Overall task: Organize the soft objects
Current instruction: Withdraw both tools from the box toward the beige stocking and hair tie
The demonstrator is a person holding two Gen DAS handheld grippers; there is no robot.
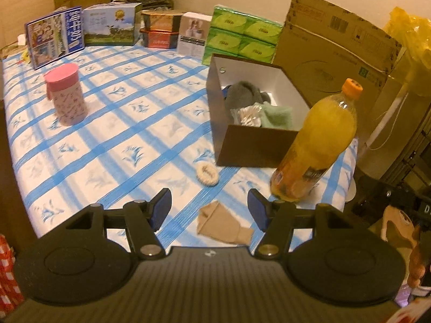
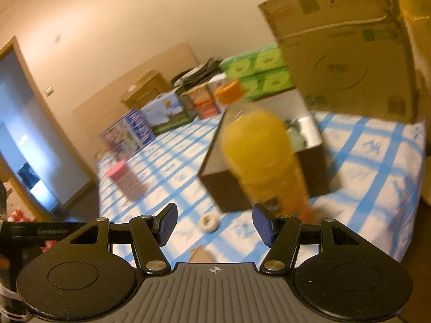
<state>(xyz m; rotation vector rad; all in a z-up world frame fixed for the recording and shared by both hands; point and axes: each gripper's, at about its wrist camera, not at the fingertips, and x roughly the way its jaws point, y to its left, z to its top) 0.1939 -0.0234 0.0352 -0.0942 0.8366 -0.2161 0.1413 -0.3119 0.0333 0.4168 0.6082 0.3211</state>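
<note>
A tan folded sock [image 1: 222, 224] lies at the table's near edge, directly between the fingers of my left gripper [image 1: 210, 208], which is open and empty above it. A cream scrunchie [image 1: 207, 174] rests just beyond. The brown open box [image 1: 253, 145] holds a grey soft item [image 1: 242, 95], a pale green cloth [image 1: 277, 115] and a crinkly packet. My right gripper [image 2: 215, 226] is open and empty; its blurred view shows the scrunchie [image 2: 209, 223], the corner of the tan sock [image 2: 202, 255] and the box [image 2: 215, 183].
A tall orange drink bottle [image 1: 320, 140] stands right of the sock, close to my left gripper's right finger. A pink-lidded jar [image 1: 67, 97] stands at the left. Printed boxes, green tissue packs [image 1: 242, 37] and a large carton [image 1: 334, 45] line the far edge of the checked tablecloth [image 1: 121, 134].
</note>
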